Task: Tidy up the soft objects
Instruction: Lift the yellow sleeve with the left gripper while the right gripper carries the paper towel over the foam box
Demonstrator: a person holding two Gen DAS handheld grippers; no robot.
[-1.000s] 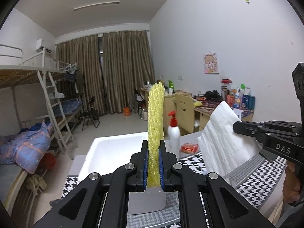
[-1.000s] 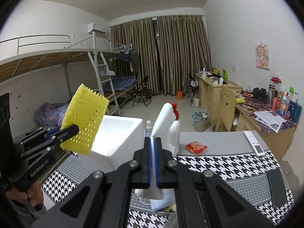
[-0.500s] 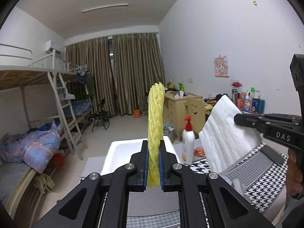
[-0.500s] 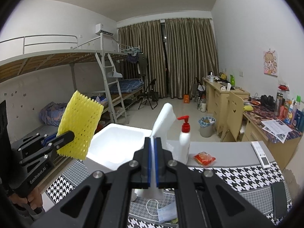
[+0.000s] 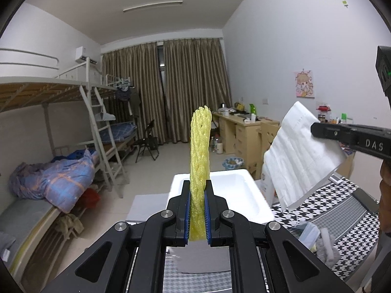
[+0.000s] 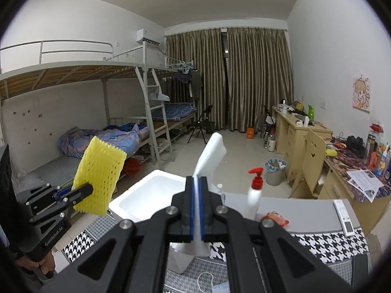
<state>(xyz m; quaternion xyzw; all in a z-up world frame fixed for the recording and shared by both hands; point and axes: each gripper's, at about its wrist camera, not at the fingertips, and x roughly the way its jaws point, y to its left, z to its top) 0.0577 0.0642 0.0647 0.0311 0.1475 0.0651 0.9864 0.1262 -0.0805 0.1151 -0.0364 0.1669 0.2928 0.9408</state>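
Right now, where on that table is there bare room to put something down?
Bare: the grey strip between the pump bottle and the remote, and inside the white foam box. Crowded: the near houndstooth end, with a cable and rags.

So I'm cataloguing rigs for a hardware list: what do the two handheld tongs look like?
Both are matte black linkage frames with silver pivot bolts and blue pads lining the fingers. The left tongs carry white "GenRobot.AI" lettering on the side of the body. The right tongs show white "DAS" lettering on one finger and a small green light on the body.
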